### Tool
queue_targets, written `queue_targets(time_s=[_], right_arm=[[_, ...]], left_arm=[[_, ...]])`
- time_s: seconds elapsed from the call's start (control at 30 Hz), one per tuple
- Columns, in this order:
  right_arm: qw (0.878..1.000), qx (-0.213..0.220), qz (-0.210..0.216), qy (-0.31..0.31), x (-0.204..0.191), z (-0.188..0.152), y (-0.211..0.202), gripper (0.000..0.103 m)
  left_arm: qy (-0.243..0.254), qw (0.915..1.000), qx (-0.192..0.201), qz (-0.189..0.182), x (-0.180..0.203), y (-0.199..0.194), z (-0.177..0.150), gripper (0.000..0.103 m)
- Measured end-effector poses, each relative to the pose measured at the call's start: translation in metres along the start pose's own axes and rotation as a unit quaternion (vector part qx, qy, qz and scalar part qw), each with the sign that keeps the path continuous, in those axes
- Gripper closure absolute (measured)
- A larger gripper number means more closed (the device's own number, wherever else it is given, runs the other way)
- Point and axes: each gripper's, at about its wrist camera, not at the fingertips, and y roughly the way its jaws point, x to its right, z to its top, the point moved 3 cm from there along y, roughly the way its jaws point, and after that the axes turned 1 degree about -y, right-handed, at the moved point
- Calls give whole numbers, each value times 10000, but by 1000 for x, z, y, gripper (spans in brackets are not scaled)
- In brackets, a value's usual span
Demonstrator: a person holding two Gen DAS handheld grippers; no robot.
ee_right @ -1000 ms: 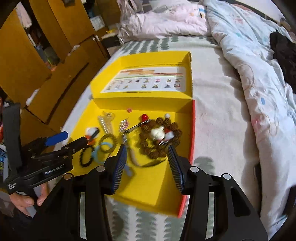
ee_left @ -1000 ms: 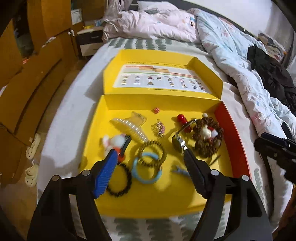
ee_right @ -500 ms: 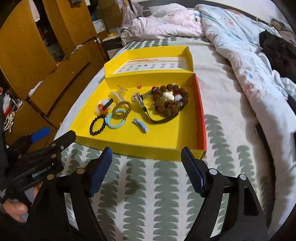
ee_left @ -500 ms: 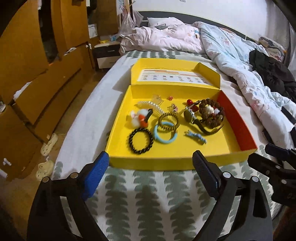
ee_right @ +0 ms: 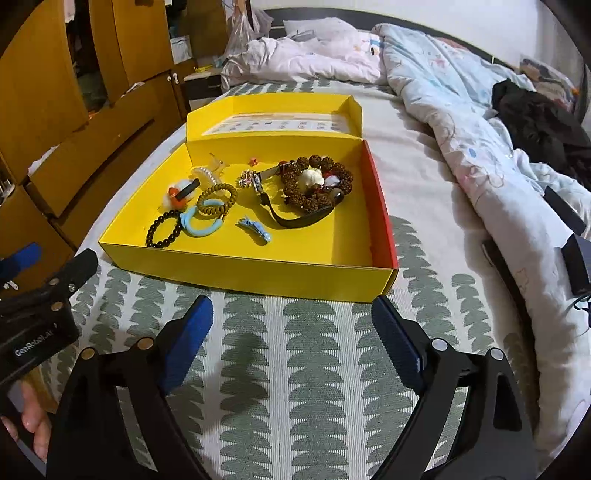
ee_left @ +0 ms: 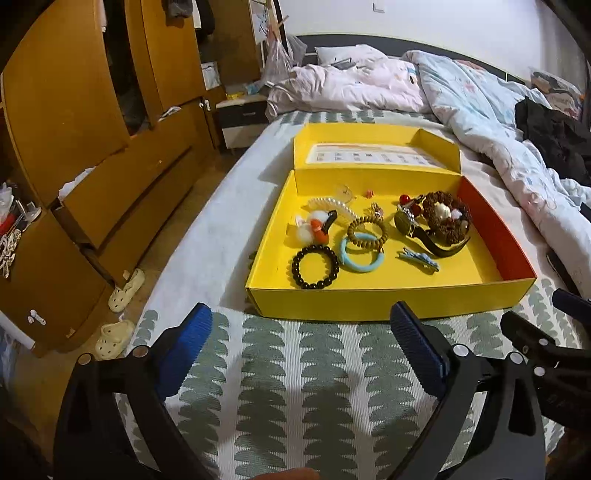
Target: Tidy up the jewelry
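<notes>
Left wrist view: left claw (ee_left: pixel 301 334) spread, holding nothing, above the bed (ee_left: pixel 295 387); the yellow box (ee_left: pixel 369 304) of jewelry lies just beyond.

Right wrist view: right claw (ee_right: pixel 291 325) spread, holding nothing; black bead bracelet (ee_right: pixel 162 229) lies at the box's near-left.

Bed (ee_left: pixel 295 369) with leaf-print cover, rumpled quilt (ee_left: pixel 480 122) at right, orange wardrobe (ee_left: pixel 66 103) at left, slippers (ee_left: pixel 122 306) on wood floor, white wall (ee_left: pixel 443 22) behind
</notes>
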Motion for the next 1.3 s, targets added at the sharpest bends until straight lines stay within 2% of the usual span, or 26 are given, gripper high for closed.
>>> queue_targets(time_s=[0.4,0.77,1.3], right_arm=[[9999,59,-25,-94,-3,-4,5,14],[10000,23,2,-93,0,-5,15,14],[9999,0,20,-105,4,-4,21,14]], left_arm=[[113,9996,249,10,11,-11,-3,6],[205,9992,322,80,16,-15,-3,6],[177,9995,244,107,15,-11,-3,6]])
